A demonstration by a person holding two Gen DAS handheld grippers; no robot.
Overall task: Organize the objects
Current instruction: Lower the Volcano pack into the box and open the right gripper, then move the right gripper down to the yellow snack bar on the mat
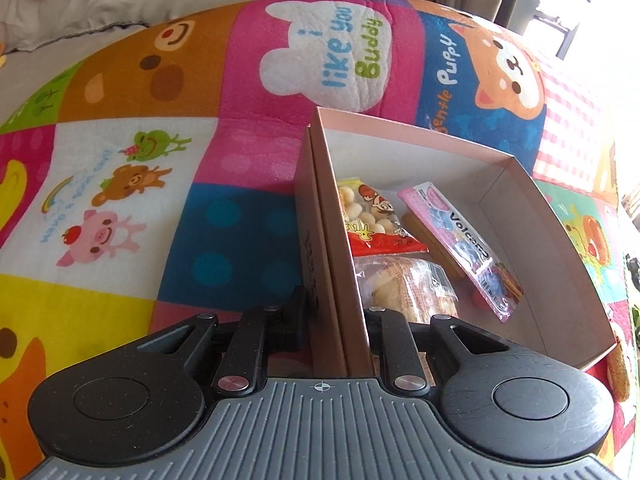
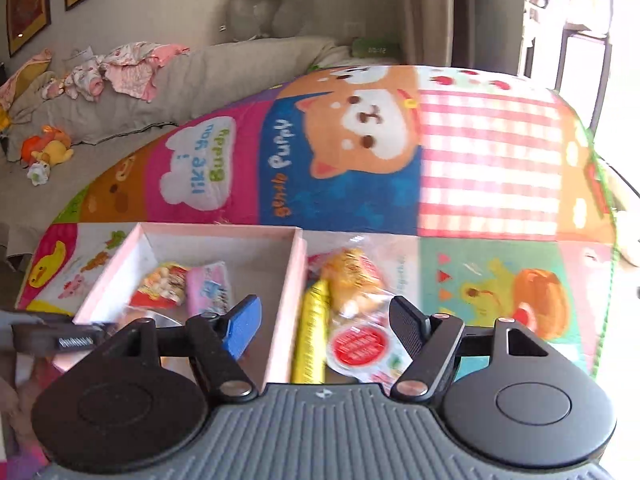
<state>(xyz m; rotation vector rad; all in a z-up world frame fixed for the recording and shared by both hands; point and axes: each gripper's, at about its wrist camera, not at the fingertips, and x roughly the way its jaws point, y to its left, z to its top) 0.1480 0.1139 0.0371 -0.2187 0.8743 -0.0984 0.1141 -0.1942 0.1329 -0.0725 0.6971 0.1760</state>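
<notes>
A pink cardboard box lies on the play mat. My left gripper is shut on its upright left wall. Inside lie a red packet of round biscuits, a pink "Volcano" packet and a clear wrapped bun. In the right wrist view my right gripper stands open, straddling the box's right wall. Just outside that wall lie a yellow packet, an orange bun packet and a packet with a round red label. The pads press on nothing. My left gripper shows at the box's left.
A patchwork cartoon play mat covers the surface. Behind it a grey cushion carries crumpled pink clothes, with plush toys further left. A bright window is at the back right.
</notes>
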